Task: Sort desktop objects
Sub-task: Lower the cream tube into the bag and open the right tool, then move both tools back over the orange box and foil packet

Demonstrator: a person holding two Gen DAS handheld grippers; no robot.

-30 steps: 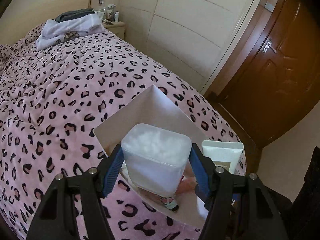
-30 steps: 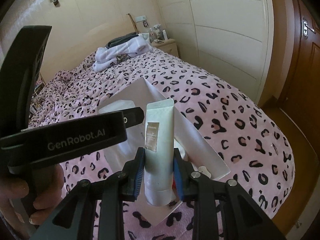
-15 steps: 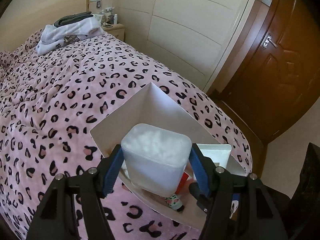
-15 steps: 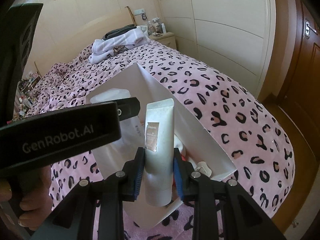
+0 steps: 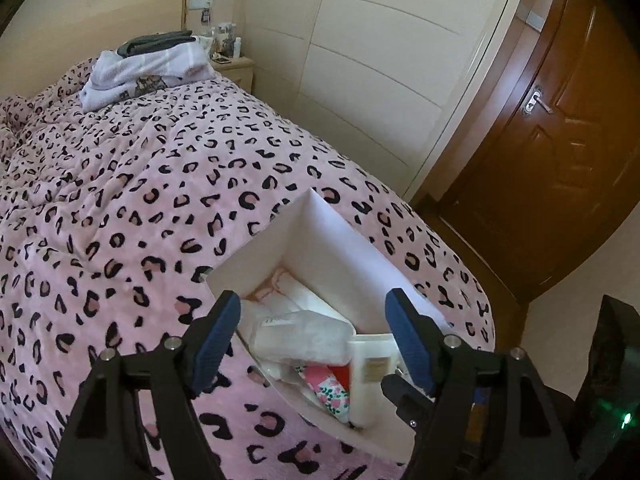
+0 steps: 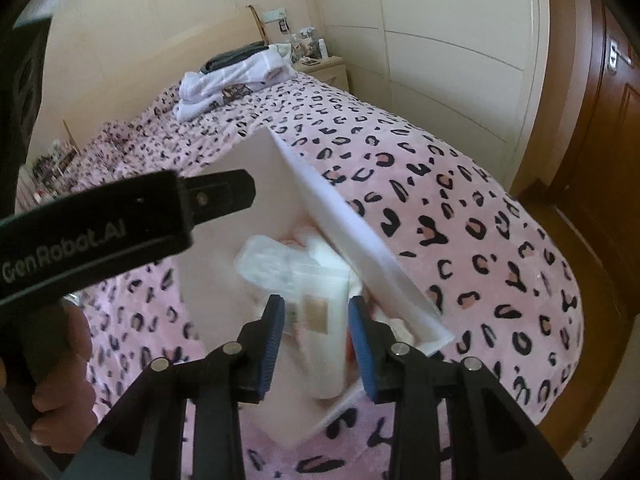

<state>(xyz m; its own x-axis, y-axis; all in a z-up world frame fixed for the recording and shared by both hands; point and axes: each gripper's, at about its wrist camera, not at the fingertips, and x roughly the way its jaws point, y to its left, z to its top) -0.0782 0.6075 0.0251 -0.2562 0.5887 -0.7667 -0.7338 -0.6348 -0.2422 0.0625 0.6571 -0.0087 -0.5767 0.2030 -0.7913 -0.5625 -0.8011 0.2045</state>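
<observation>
A white open box (image 5: 340,248) sits on the pink leopard-print bed; it also shows in the right wrist view (image 6: 352,224). Inside lie a frosted white plastic container (image 5: 300,336), a white tube (image 5: 370,376) with a tan label and a floral item (image 5: 328,392). My left gripper (image 5: 316,344) is open and empty above the box's near end. My right gripper (image 6: 318,344) is open just above the white tube (image 6: 324,340), which lies in the box, blurred. The container (image 6: 276,268) lies beside it.
Folded towels (image 5: 148,68) lie at the bed's far end by a bedside table (image 5: 234,68). A cream wardrobe (image 5: 360,60) and a brown door (image 5: 560,140) stand to the right. The left gripper's body (image 6: 100,224) and hand cross the right wrist view.
My left gripper has opened and let the frosted container go into the box. My right gripper has opened and let the white tube go into the box.
</observation>
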